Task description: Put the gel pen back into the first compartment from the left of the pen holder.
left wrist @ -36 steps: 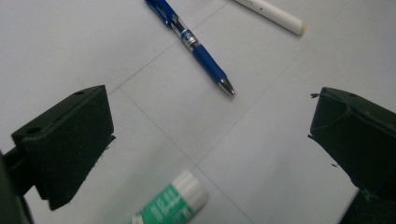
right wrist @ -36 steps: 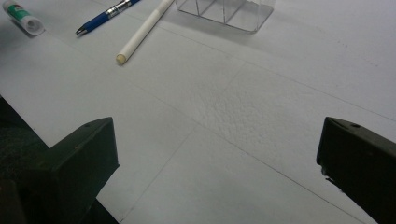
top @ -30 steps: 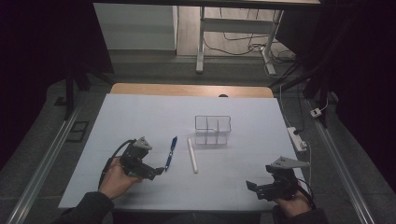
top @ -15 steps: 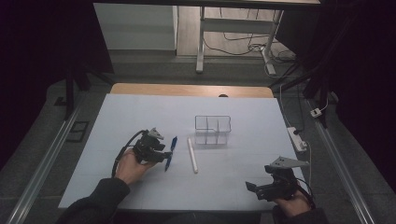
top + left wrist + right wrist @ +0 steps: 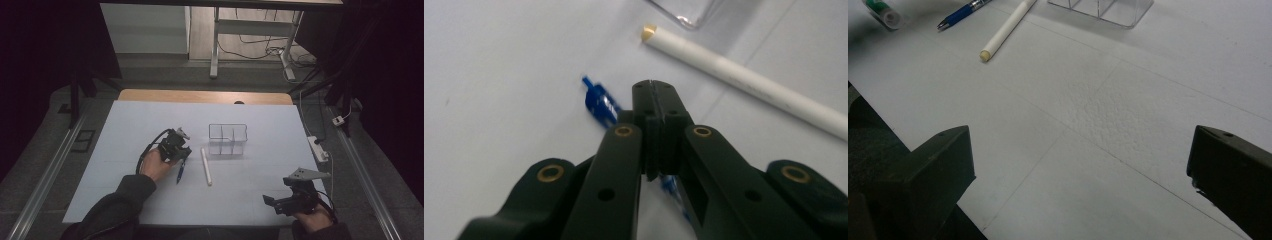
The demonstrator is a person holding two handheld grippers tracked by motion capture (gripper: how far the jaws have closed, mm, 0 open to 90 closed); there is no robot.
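The right hand-held gripper rests at the near right edge of the white table, its two black jaws spread wide with nothing between them; under them, in the right gripper view, the table cover is matte and faintly pebbled, with thin straight crease lines.

Farther in on the left lies the blue pen, a slim plastic barrel. Its long axis runs near to far with a slight lean, the metal writing tip towards the person. The left hand-held gripper sits over the pen's far end. Its jaws have just been closing, and in the left gripper view the pads meet above the pen, which passes beneath them. Whether they pinch it I cannot tell.

Just to the right, roughly parallel, lies a smooth white cylindrical stick with a tan end face.

Beyond both stands a clear, box-shaped organizer with dividers, upright.
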